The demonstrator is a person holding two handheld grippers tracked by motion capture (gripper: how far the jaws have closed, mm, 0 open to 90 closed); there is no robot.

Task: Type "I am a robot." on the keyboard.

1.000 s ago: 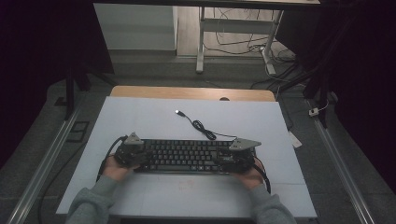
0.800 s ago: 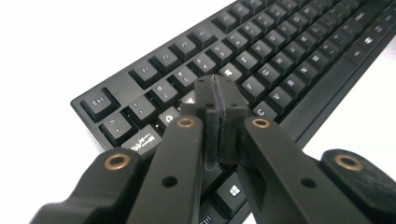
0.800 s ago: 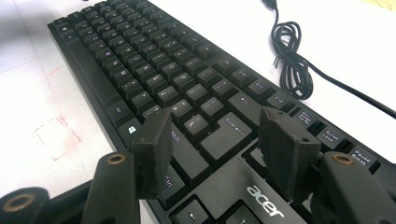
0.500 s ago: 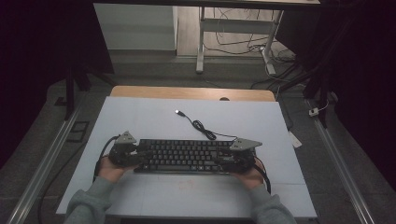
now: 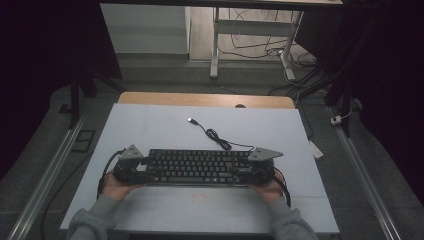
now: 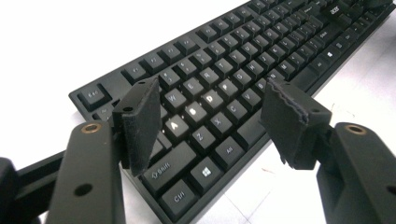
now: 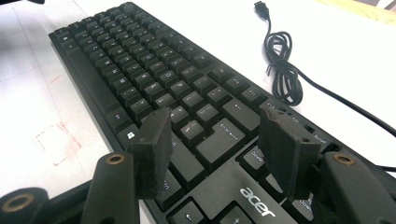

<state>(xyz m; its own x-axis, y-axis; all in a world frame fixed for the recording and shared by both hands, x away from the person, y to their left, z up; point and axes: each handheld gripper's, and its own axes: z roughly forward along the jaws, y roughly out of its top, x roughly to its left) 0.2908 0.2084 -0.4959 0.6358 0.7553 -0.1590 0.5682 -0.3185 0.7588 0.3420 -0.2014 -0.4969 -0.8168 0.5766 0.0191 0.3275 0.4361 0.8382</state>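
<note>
high view: keyboard lies flat on the white worktop, near my edge, long axis running left-right across me. left tool sits at its left short end, right tool at its right short end, so each hand is nearest its own end. usb cable trails off the back, plug lying loose toward the far side.

left tool view: pads stand wide apart over the keyboard corner by shift/ctrl, nothing pinched. jaws have just been opening; keys sit below the gap, untouched as far as i can see.

right tool view: pads also well apart, hovering over the enter/arrow end of the keyboard, holding nothing. board stretches straight away from this tool, cable coiled just beside its back edge.

any lift needs both ends gripped, i reckon.
</note>
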